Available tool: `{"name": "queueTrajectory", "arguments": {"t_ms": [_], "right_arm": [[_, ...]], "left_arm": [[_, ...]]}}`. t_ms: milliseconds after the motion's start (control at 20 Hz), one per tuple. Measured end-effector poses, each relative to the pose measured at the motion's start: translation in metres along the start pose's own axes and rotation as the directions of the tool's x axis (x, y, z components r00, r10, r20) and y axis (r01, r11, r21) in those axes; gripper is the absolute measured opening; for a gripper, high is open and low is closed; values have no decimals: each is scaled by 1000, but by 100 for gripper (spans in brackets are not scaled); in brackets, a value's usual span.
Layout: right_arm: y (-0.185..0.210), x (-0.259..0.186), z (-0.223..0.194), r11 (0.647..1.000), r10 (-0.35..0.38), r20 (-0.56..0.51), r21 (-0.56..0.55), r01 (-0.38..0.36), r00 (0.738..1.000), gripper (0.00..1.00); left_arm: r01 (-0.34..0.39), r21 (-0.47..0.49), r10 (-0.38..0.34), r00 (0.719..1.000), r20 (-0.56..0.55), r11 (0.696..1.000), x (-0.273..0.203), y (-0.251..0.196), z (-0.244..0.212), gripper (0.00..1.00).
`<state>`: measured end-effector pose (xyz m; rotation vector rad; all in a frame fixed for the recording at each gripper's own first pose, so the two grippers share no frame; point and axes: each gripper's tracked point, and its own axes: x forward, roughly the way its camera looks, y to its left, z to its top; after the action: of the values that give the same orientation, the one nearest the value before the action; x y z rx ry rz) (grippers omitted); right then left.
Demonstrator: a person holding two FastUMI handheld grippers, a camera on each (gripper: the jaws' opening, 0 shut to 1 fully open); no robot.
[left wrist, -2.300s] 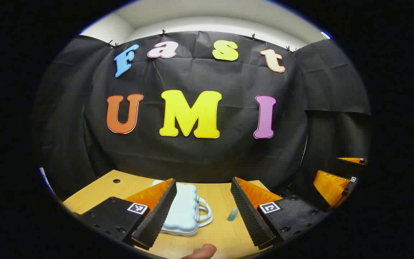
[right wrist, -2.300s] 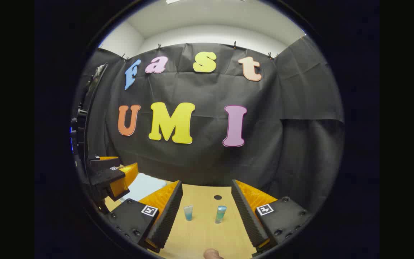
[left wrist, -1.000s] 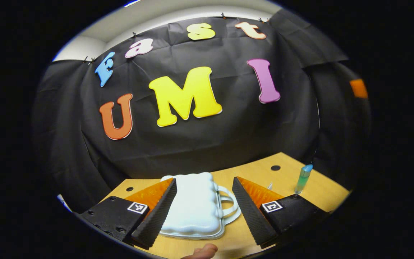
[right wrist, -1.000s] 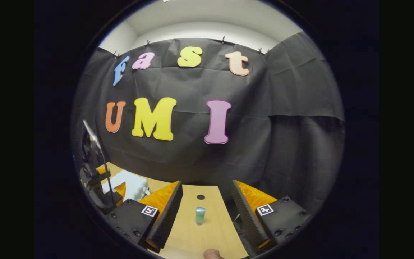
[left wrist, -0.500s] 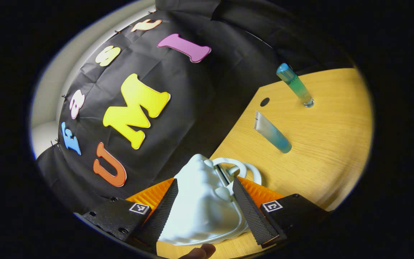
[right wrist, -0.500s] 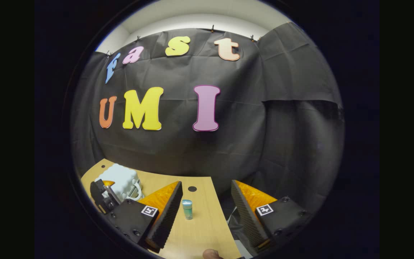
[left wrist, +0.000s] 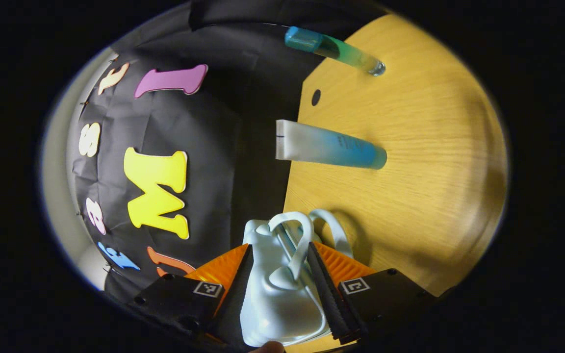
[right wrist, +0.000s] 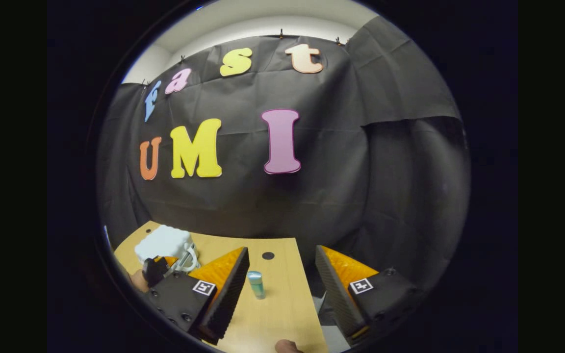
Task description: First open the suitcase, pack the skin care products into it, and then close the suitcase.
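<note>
The small white suitcase (left wrist: 277,294) lies closed on the wooden table (left wrist: 420,162), its two loop handles toward the table's middle. My left gripper (left wrist: 279,246) is rolled on its side and shut on the case, one finger on each face near the handles. A blue-and-white tube (left wrist: 329,147) and a green bottle with a blue cap (left wrist: 334,46) stand on the table beyond it. In the right gripper view the suitcase (right wrist: 164,242) sits far left with the left gripper (right wrist: 157,267) at it. My right gripper (right wrist: 281,250) is open above the table, the bottle (right wrist: 256,284) ahead of it.
A round hole (left wrist: 316,97) sits near the table's back edge, by the black cloth wall. The table's right edge (right wrist: 307,294) runs under my right gripper's right finger. A thumb tip (right wrist: 287,347) shows at the bottom.
My left gripper has rolled further onto its side and its fingers have closed in on the suitcase. The right gripper has hardly moved and stays open.
</note>
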<state>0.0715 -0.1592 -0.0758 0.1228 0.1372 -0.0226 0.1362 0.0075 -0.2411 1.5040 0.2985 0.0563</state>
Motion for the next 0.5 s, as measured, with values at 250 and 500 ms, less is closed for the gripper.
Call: {"name": "queueTrajectory", "arguments": {"t_ms": [250, 500], "right_arm": [[-27, 7, -13, 999, -9, -23, 34, 10, 1000, 80], [-48, 6, -25, 998, -41, -57, 45, 43, 998, 80]], "left_arm": [[22, 75, -20, 1000, -16, 997, 16, -2, 9, 69], [80, 143, -67, 994, -89, 987, 29, -17, -8, 48]]}}
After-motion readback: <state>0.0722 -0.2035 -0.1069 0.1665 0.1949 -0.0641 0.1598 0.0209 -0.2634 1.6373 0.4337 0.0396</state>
